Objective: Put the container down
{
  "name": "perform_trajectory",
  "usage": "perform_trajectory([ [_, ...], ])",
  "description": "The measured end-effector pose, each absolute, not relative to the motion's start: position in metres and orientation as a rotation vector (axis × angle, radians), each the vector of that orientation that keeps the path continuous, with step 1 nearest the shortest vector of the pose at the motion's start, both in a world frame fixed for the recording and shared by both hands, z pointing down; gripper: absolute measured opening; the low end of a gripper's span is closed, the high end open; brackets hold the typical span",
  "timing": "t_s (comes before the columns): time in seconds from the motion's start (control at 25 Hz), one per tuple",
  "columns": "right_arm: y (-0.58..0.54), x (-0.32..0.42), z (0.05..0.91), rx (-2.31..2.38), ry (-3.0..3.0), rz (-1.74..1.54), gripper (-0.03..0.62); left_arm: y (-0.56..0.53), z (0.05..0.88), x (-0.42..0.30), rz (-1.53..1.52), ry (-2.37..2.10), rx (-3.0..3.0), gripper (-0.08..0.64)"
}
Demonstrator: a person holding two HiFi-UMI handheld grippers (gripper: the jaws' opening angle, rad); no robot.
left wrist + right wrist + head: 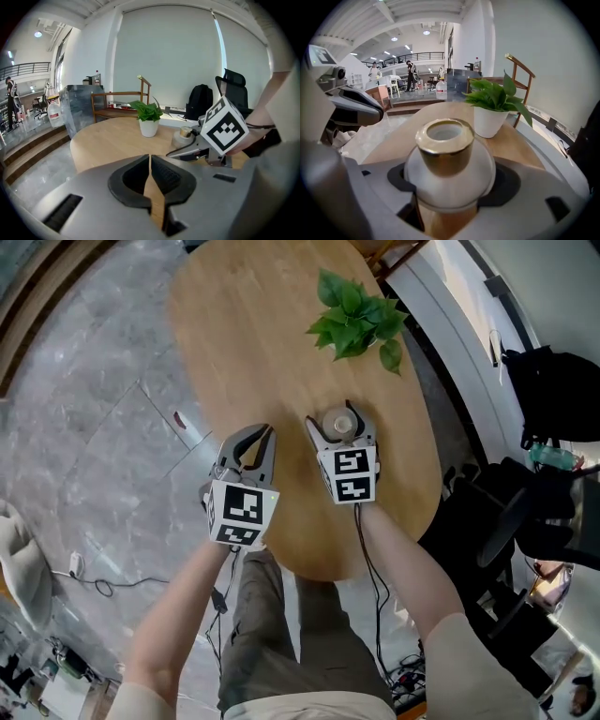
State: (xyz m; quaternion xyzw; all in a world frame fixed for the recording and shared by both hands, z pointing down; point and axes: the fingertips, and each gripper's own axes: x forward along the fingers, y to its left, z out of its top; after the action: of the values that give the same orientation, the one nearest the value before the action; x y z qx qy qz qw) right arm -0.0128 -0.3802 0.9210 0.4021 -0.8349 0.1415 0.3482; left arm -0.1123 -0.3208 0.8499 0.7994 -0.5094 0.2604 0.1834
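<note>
The container [340,425] is a round white jar with a gold neck and an open mouth. My right gripper [337,417] is shut on it over the oval wooden table [244,343]. In the right gripper view the container [449,164] fills the space between the jaws of my right gripper [452,182]. The left gripper view shows the container [186,136] low at the table top; whether it touches I cannot tell. My left gripper [266,431] hovers just left of it, shut and empty, its pads [161,176] nearly meeting.
A potted green plant [356,320] in a white pot [488,121] stands on the table beyond the container. A black office chair and a dark bag [553,390] sit off the table's right side. Grey stone floor [84,427] lies to the left.
</note>
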Motion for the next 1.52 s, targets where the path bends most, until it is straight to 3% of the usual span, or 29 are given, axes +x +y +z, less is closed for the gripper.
perform_trajectory([
  [0.88, -0.386, -0.020, 0.950, 0.999, -2.256, 0.556, 0.337, -0.315, 0.859, -0.116, 0.735, -1.429, 2.203, 0.017],
  [1.2, -0.384, -0.012, 0.899, 0.991, -2.184, 0.650, 0.344, -0.312, 0.800, -0.118, 0.733, -1.386, 2.214, 0.017],
  [1.52, -0.374, -0.004, 0.779, 0.978, -2.200, 0.594, 0.336, -0.313, 0.697, -0.122, 0.729, -1.404, 2.305, 0.017],
])
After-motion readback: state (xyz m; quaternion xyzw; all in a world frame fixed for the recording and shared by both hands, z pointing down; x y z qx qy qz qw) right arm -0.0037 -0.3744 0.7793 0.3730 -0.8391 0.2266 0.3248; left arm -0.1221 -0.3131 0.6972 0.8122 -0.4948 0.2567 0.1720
